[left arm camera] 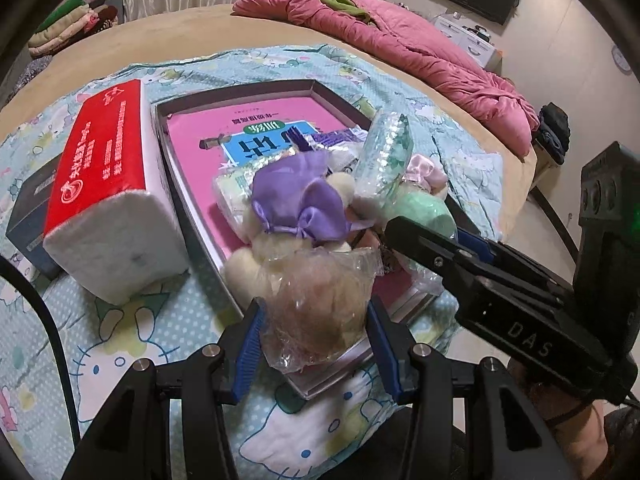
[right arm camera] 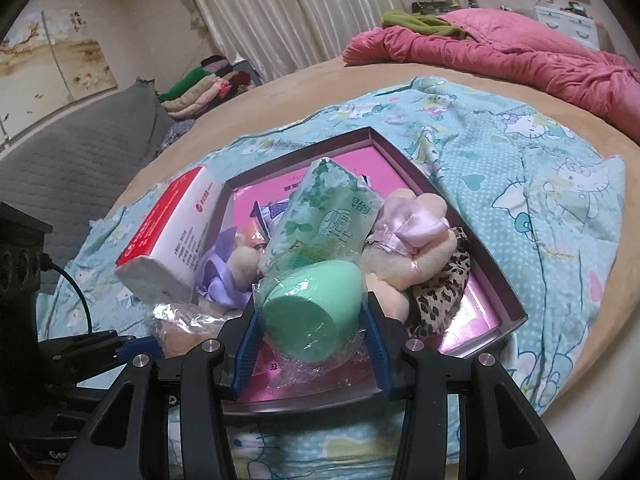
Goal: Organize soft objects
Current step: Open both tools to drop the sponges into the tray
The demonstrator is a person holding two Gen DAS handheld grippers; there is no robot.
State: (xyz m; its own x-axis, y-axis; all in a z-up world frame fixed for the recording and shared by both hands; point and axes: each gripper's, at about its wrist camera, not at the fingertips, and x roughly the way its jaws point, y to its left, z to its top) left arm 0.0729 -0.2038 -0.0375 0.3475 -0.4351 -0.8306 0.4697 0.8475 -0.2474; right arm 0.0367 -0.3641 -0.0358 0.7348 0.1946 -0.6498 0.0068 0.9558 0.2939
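With most soft toys piled in the tray (right arm camera: pixel 516 312), the left gripper (left arm camera: pixel 316 344) clasps a beige bagged sponge (left arm camera: pixel 320 304) and the right gripper (right arm camera: pixel 310 344) a green bagged sponge (right arm camera: pixel 312 312) at its near edge, neither let go, while the tissue pack (left arm camera: pixel 108 208) waits outside, left.

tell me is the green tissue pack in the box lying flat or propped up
Propped up. The green tissue pack stands tilted, leaning on the plush toys inside the box, its top end raised off the pink book.

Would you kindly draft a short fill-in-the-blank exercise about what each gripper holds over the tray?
1. The right gripper is shut on a plastic-wrapped ____ sponge.
2. The left gripper grips a wrapped beige puff below a bear in a ____ dress.
3. The red tissue pack lies ____ the tray.

Missing words: green; purple; outside
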